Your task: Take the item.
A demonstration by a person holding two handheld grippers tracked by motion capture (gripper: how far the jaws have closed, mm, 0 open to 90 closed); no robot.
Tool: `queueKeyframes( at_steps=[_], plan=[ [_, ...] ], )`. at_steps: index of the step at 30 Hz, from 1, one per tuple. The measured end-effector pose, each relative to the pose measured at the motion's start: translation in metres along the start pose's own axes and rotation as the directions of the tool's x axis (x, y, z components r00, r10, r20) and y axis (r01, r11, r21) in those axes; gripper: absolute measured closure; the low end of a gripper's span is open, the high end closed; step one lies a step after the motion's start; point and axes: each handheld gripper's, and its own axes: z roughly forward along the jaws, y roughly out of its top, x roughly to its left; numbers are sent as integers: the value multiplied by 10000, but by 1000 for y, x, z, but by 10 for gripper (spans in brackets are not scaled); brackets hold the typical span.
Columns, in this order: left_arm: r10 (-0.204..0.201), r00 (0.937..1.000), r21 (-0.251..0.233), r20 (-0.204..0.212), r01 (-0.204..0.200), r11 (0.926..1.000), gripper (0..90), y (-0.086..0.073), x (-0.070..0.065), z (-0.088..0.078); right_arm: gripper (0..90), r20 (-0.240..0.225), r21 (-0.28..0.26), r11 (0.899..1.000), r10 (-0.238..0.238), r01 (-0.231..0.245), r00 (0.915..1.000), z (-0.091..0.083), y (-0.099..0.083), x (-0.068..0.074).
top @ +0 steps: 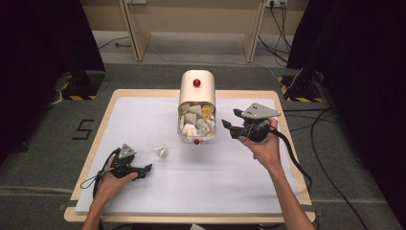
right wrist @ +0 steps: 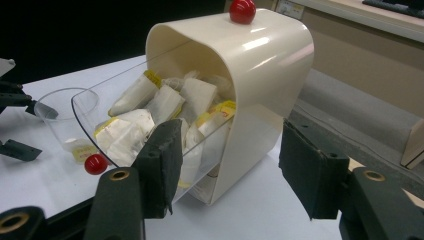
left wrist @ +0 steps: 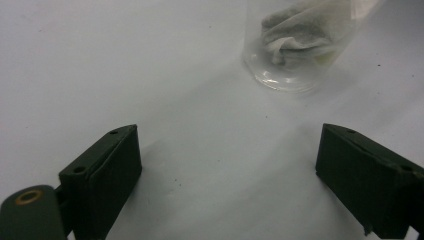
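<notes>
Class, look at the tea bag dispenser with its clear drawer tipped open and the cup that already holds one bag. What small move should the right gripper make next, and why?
Probably ease the right gripper forward and left to the red knob and push the clear drawer shut. Its jaws are open and empty beside the dispenser, while the cup already holds a tea bag. Picking another bag is also possible.
</notes>
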Motion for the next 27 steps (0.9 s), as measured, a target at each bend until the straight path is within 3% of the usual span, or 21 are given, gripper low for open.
queueKeyframes(
  at_steps=[7,20,27],
  plan=[
    [-18,10000,-13,9,18,10000,100,0,0,0,380,269,143,9998,105,-109,9996,2,-13,-8],
    [-15,10000,-12,7,15,10000,99,0,0,0,320,529,243,9938,1068,-1082,9929,-1,-41,-25],
    [-16,10000,-14,8,16,10000,100,0,0,0,311,605,408,9906,1279,-1304,9899,0,-52,-28]
  ],
)
